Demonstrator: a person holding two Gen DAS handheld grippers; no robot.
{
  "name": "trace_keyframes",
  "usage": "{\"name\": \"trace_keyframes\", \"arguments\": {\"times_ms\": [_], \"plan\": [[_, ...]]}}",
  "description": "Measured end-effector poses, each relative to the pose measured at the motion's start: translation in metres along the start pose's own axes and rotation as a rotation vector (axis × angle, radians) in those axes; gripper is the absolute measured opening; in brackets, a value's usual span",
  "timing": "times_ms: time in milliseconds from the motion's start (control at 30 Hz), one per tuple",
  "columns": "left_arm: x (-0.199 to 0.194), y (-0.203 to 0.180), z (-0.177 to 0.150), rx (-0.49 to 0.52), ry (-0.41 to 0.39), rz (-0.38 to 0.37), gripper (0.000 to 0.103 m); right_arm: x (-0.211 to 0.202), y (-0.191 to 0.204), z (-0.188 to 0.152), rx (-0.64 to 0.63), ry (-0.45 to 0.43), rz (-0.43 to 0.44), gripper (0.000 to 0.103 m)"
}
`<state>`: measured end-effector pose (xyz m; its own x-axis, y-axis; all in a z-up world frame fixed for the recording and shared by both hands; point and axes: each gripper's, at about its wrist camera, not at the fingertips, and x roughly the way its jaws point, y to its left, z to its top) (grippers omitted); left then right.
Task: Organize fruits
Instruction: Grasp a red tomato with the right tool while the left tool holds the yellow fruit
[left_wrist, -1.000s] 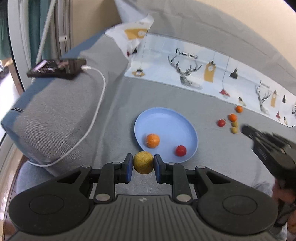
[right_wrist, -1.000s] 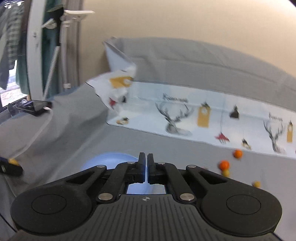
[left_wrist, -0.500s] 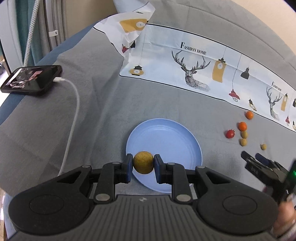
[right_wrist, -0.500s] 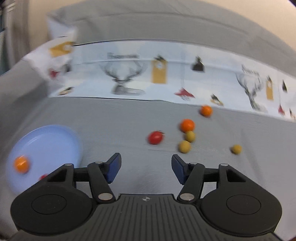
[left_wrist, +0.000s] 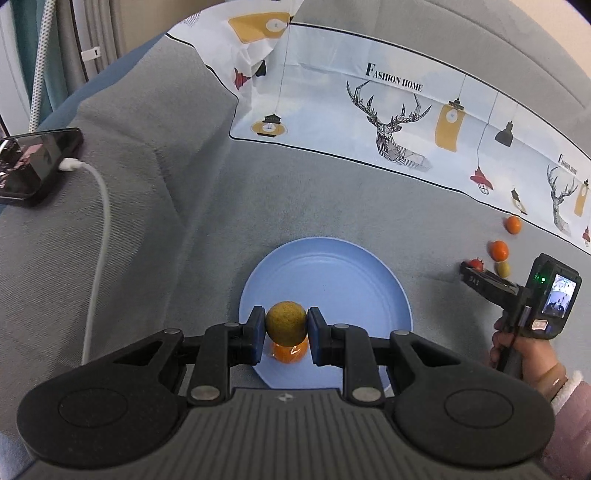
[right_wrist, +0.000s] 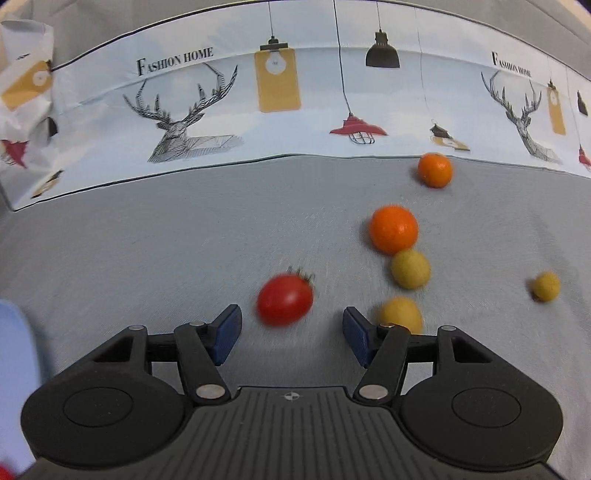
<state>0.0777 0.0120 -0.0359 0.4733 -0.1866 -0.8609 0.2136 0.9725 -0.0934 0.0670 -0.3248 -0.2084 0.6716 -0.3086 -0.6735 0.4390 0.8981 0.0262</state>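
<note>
Two oranges (right_wrist: 393, 229) beyond tomato (right_wrist: 284, 299)

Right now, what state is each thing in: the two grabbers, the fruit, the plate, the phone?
Left gripper: shut on the yellow-green fruit, above the plate.
Right gripper: open, nothing gripped, red tomato just ahead.
Blue plate: holds an orange fruit.
Loose fruits: lying on the grey cloth.
Phone: cable plugged in.

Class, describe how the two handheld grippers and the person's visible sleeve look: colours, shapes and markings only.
Both the left gripper and the right gripper are black, with ribbed grey bodies, round side discs, silver pivot pins and blue fingertip pads. The left wrist view shows the right one's pistol-style handle with a small lit screen and a green light. The sleeve is pink with a fleecy white cuff.
</note>
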Motion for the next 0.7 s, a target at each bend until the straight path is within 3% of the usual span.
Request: {"name": "trace_keyframes", "arguments": {"times_ms": [200,367,467,700], "plan": [[0.004,-0.001,0.003,-0.003,0.002,-0.015,0.027,-0.033,0.014,-0.002,-0.075,-0.048,0.016,0.033],[-0.004,0.004,-0.002,-0.004,-0.013,-0.019,0.027,-0.113,0.026,-0.016,-0.048,-0.076,0.115,0.033],[-0.007,0.004,-0.008,0.001,-0.013,-0.027,0.027,-0.16,0.043,-0.031,-0.094,-0.083,0.194,0.033],[-0.016,0.002,-0.022,0.04,-0.037,-0.048,0.027,-0.206,0.083,-0.049,-0.182,-0.078,0.311,0.034]]}}
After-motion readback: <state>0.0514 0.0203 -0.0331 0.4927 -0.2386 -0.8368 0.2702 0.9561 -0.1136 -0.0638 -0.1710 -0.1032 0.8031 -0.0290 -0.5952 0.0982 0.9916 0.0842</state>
